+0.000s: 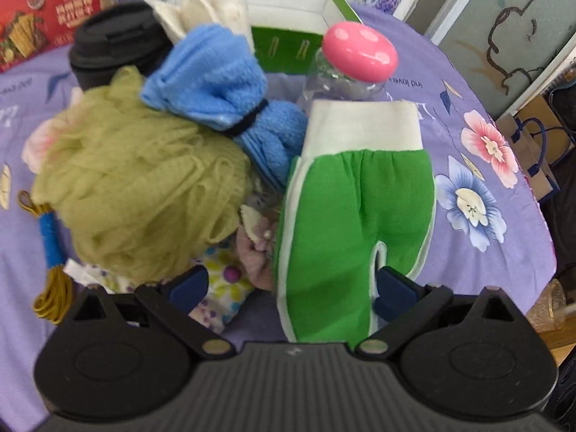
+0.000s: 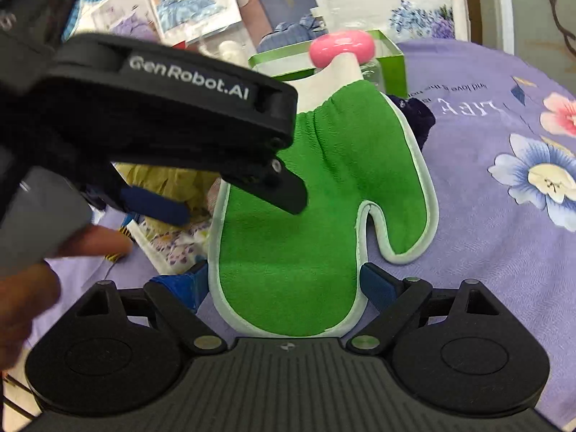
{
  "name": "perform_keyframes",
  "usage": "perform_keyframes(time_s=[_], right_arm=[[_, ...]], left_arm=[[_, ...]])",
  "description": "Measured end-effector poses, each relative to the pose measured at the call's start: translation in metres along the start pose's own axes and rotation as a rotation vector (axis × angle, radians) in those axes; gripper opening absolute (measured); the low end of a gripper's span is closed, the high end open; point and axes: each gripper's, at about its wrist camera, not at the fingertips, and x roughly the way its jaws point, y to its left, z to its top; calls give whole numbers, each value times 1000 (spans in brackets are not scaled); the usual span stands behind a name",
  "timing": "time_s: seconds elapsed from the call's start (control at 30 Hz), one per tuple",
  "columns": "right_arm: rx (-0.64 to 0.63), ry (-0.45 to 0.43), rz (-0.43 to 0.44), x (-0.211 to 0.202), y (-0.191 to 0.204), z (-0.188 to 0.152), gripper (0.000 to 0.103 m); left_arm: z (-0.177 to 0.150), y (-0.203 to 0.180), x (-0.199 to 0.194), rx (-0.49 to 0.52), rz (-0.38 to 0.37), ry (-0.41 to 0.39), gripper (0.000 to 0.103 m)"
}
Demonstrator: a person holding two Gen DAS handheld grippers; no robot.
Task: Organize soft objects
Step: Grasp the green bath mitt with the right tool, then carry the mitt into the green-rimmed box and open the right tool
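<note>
A green mitt (image 1: 345, 216) with a white cuff lies flat on the purple flowered cloth (image 1: 478, 165). My left gripper (image 1: 291, 291) is open; the mitt's tip end lies between its blue pads (image 1: 392, 295). Left of the mitt sit a yellow-green mesh pouf (image 1: 144, 194), a blue fleece bundle (image 1: 223, 82) tied with a black band, and a small floral fabric piece (image 1: 223, 288). In the right wrist view my right gripper (image 2: 284, 284) is open and straddles the green mitt (image 2: 324, 208), while the left gripper (image 2: 241, 210) hovers open over the mitt's left edge.
A pink-capped clear bottle (image 1: 356, 54) stands behind the mitt's cuff. A green-rimmed box (image 1: 288, 7) holds white cloth (image 1: 212, 10). A black cup lid (image 1: 115, 43) and a red carton (image 1: 39, 10) sit at the back left. A hand (image 2: 32, 277) shows lower left.
</note>
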Motion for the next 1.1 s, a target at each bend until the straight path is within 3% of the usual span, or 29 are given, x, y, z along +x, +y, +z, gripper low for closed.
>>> perform_keyframes(time_s=[0.2, 0.5, 0.6, 0.67, 0.7, 0.73, 0.77, 0.83, 0.93, 1.1], right_arm=[[41, 23, -5, 11, -5, 2, 79], [128, -33, 16, 12, -11, -5, 81], [61, -33, 2, 15, -3, -6, 81], [22, -62, 17, 14, -2, -9, 73], [2, -69, 26, 15, -3, -12, 60], [-17, -75, 30, 13, -4, -13, 26], [-3, -72, 47, 11, -9, -12, 20], [31, -69, 87, 6, -17, -10, 14], [8, -111, 99, -10, -17, -7, 12], [-110, -237, 85, -49, 5, 15, 12]], left_arm=[[13, -11, 1, 54, -25, -10, 99], [23, -23, 14, 121, 25, 3, 99], [20, -23, 13, 135, 29, -9, 90], [17, -23, 10, 147, 45, -37, 46], [16, -20, 7, 151, 47, -45, 42], [15, -17, 4, 147, 32, -54, 40], [15, -13, 0, 142, 10, -61, 38], [13, -8, -8, 133, -32, -73, 36], [11, -4, -24, 117, -76, -93, 33], [18, -12, -70, 137, -111, -223, 32]])
